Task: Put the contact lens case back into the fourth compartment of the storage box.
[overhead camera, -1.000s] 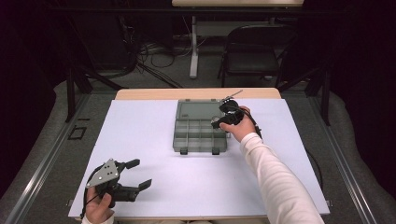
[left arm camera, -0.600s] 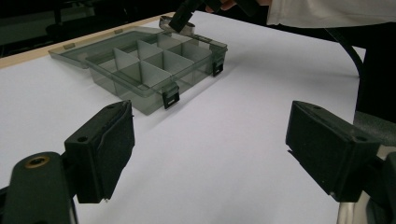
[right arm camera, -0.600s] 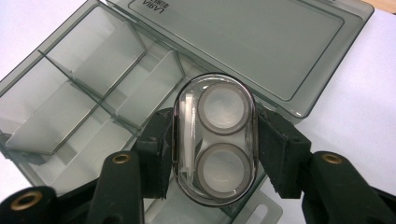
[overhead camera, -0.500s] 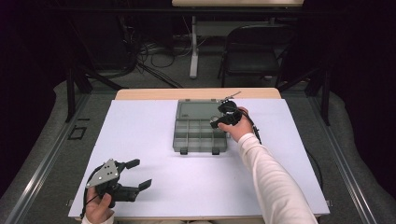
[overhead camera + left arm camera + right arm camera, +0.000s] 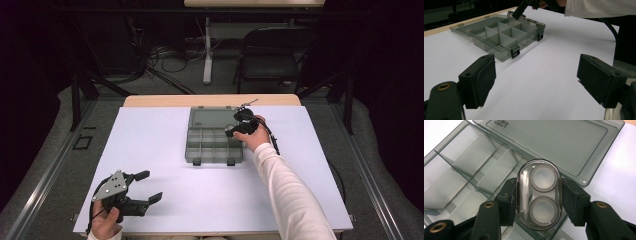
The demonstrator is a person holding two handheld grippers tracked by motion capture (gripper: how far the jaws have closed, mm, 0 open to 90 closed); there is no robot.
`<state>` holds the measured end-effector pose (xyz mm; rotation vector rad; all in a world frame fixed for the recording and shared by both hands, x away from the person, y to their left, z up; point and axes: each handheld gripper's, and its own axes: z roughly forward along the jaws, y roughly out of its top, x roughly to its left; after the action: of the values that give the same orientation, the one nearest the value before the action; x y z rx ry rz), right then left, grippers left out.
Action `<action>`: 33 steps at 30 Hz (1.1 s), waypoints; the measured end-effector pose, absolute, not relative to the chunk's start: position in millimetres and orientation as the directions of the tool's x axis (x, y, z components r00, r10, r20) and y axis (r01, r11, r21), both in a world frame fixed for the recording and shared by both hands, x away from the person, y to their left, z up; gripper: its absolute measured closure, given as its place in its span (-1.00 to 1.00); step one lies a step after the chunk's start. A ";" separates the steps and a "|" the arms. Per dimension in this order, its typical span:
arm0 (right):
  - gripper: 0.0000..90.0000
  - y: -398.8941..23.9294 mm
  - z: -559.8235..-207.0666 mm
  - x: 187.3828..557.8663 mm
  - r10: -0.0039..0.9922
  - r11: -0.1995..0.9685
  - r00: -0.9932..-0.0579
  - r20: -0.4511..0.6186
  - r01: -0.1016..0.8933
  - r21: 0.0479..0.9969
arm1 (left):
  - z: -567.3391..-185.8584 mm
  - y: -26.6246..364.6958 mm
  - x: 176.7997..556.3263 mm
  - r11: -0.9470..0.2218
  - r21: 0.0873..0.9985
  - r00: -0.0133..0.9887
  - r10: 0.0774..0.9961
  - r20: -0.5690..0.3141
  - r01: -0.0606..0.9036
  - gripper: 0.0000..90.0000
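Note:
A smoky clear organizer box [image 5: 214, 147] lies open mid-table, its lid [image 5: 210, 117] flat behind it and its divided compartments [image 5: 461, 165] bare. My right gripper [image 5: 234, 131] hovers over the box's far right corner, shut on a clear oval lens case [image 5: 543, 178] with two round cups; the pads [image 5: 571, 197] press its long sides. From the left gripper view, the case [image 5: 512, 13] hangs just above the box [image 5: 501, 35]. My left gripper [image 5: 151, 185] rests near the front left of the table, open, with nothing between its pads [image 5: 480, 80].
A white sheet [image 5: 150, 145] covers the table, with a strip of wooden edge [image 5: 160, 100] at the back. The right gripper's cable [image 5: 272, 140] trails over the sheet beside the sleeve. A chair [image 5: 272, 55] and floor cables stand beyond the table.

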<state>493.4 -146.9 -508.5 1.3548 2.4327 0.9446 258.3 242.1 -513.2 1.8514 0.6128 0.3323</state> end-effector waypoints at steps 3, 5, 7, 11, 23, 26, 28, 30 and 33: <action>0.08 -148.3 -509.3 494.3 0.819 0.368 -0.558 0.137 0.692 0.621 | -513.2 242.1 258.4 -0.263 0.932 0.829 0.556 -0.065 0.249 -0.64; 0.08 -148.7 -509.6 494.4 0.820 0.361 -0.554 0.145 0.696 0.620 | -513.2 242.1 258.4 -0.263 0.932 0.829 0.556 -0.064 0.249 -0.64; 0.08 -149.5 -509.8 494.6 0.820 0.363 -0.554 0.144 0.697 0.618 | -513.2 242.1 258.4 -0.262 0.932 0.828 0.556 -0.065 0.249 -0.64; 0.08 -150.5 -510.5 495.3 0.818 0.362 -0.557 0.144 0.692 0.624 | -513.1 242.1 258.4 -0.263 0.932 0.829 0.556 -0.064 0.248 -0.64; 0.08 -151.0 -511.8 495.9 0.824 0.366 -0.550 0.136 0.700 0.613 | -513.2 242.2 258.5 -0.262 0.932 0.828 0.557 -0.065 0.250 -0.64; 0.07 -151.1 -511.4 495.2 0.825 0.367 -0.549 0.135 0.701 0.612 | -513.2 242.0 258.5 -0.265 0.932 0.829 0.555 -0.064 0.249 -0.64; 0.03 -150.8 -510.7 494.9 0.824 0.369 -0.550 0.134 0.701 0.610 | -513.2 241.9 258.4 -0.265 0.931 0.828 0.557 -0.063 0.250 -0.64; 0.02 -150.3 -509.7 494.5 0.824 0.367 -0.550 0.135 0.700 0.612 | -513.1 242.0 258.5 -0.267 0.931 0.827 0.559 -0.063 0.251 -0.64; 0.01 -149.4 -508.0 493.5 0.822 0.369 -0.553 0.134 0.697 0.614 | -513.1 241.9 258.6 -0.266 0.931 0.827 0.559 -0.063 0.251 -0.64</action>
<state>493.5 -149.4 -508.0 1.3686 2.4315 0.9436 258.6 241.9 -513.1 1.8553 0.6129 0.3331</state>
